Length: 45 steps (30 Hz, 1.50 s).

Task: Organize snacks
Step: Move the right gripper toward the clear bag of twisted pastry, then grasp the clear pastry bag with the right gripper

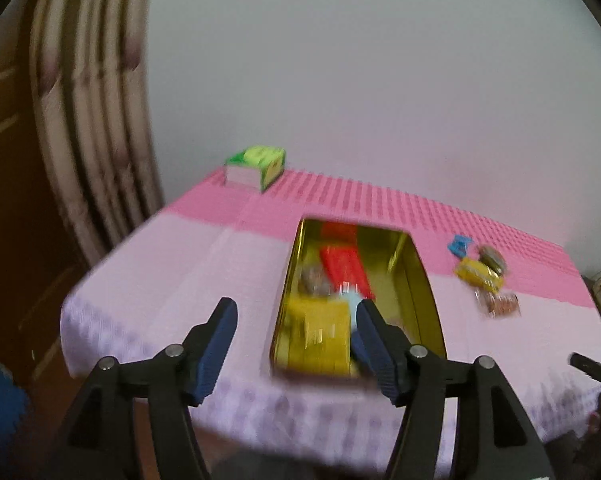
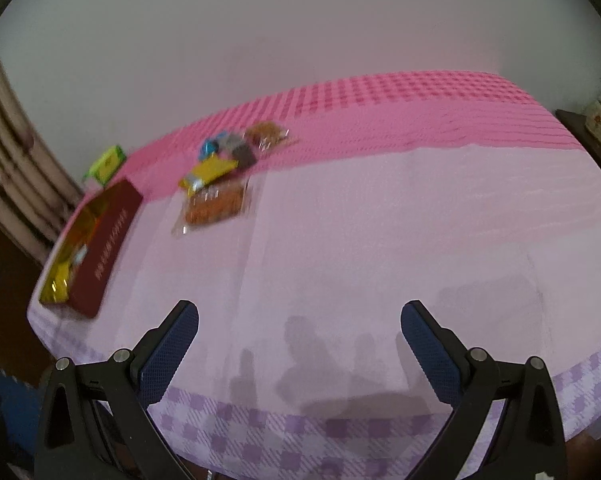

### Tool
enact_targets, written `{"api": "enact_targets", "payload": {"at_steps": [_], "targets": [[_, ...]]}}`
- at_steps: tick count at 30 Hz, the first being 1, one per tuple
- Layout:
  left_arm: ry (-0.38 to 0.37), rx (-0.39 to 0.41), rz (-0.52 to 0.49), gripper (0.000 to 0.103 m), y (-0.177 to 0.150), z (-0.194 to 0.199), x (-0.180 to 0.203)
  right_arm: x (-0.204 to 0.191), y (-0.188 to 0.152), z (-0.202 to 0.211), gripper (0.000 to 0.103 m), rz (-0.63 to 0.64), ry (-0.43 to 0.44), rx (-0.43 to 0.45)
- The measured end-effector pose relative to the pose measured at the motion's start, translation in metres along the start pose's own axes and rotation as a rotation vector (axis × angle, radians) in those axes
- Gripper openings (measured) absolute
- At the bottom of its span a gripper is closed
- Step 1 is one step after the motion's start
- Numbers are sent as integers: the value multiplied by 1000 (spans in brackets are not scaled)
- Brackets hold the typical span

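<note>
snacks (image 2: 216,184) lay in a loose pile on the pink-and-lilac tablecloth (image 2: 380,220), upper left of centre in the right wrist view: a yellow wrapper (image 2: 210,172), an orange-brown clear packet (image 2: 216,204) just below it, a blue candy (image 2: 210,146), a dark piece (image 2: 242,152) and another clear packet (image 2: 266,134) behind. same pile sat at right of centre in the left wrist view, blurred. gold tin (image 1: 416,280) stood open at lower centre of the left view, holding a red pack (image 1: 344,268), a yellow pack (image 1: 320,336), a brownish wrapped piece (image 1: 314,280) and something pale blue (image 1: 350,300); too blurred to name further. green box (image 1: 260,166) sat at the far left corner of the cloth, well apart from the tin. left gripper (image 1: 296,320) hung above the tin's near end, jaws wide apart, nothing between the pads. right gripper (image 2: 300,320) hung over bare lilac cloth at lower centre, jaws wide, empty. striped curtain (image 1: 88,100) at upper left.
</note>
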State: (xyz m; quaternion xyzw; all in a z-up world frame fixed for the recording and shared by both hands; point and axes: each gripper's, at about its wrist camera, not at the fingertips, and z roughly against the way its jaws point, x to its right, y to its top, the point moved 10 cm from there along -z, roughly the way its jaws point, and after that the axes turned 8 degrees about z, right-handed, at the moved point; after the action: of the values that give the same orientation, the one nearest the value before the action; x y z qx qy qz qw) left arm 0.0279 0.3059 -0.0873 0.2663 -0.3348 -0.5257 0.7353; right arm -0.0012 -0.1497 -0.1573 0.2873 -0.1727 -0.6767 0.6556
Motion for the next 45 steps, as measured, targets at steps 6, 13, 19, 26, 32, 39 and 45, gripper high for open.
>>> {"api": "enact_targets", "payload": {"at_steps": [6,13,19,26,32,39,45], "targets": [[-34,-28,19,63,-24,5,9,-36,-4,-20,101,126,-37,-34],[-142,-13,3,63,-22,17,29,-99,31,-57,101,288,-7,-29],[-149,-28,50,63,-24,17,22,-100,73,-108,101,250,-61,-57],[-145,-48,32,63,-28,12,27,-85,89,-147,101,235,-67,-135],[-143,-51,11,63,-30,11,31,-89,94,-151,71,291,-70,-121],[-133,-42,-1,63,-31,13,33,-85,78,-128,68,306,-76,-87],[-116,-12,-7,63,-28,19,32,-65,64,-89,68,250,-87,-56]]}}
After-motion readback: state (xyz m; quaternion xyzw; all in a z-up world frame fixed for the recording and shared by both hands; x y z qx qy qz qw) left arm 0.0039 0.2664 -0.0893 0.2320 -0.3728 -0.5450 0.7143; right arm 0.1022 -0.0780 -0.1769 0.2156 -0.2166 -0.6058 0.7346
